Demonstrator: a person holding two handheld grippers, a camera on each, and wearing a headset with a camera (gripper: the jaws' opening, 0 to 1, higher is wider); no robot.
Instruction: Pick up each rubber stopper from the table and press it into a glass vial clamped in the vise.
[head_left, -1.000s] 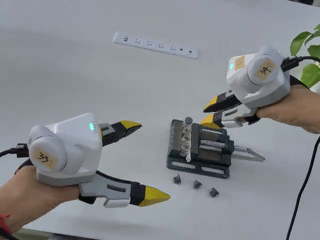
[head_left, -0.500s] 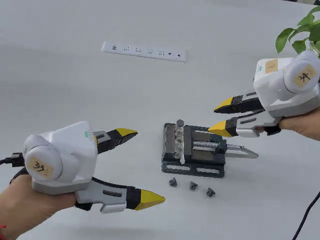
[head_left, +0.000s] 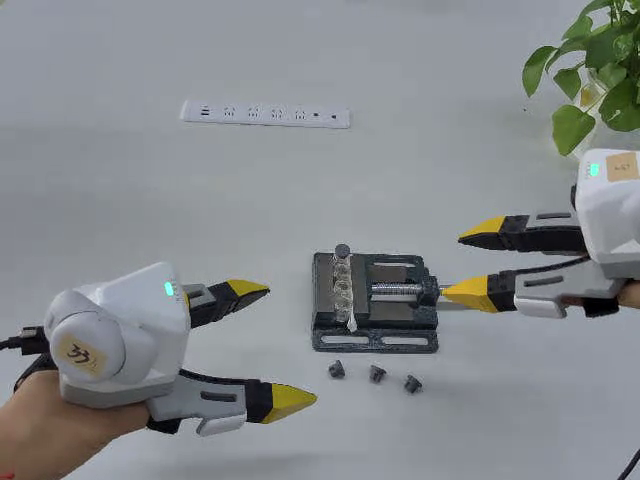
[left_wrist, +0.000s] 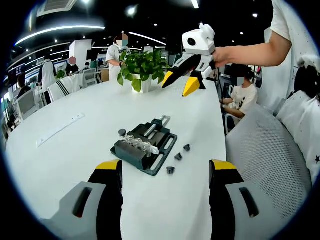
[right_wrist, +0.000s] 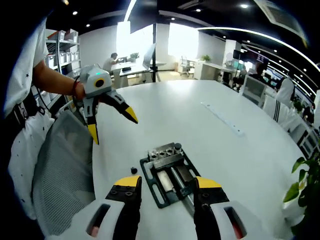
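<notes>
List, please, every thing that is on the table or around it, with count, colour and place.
table: one, white, under everything
vise: one, dark grey, middle of the table
glass vials: about four, clear, in a row in the vise
fitted stopper: one, dark, on the far-end vial
loose rubber stoppers: three, dark grey, on the table in front of the vise
power strip: one, white, far side of the table
plant: one, green, far right corner
left tongs: one, yellow tips, open, left of the vise
right tongs: one, yellow tips, open, right of the vise
left hand: holds the left tongs
right hand: holds the right tongs
</notes>
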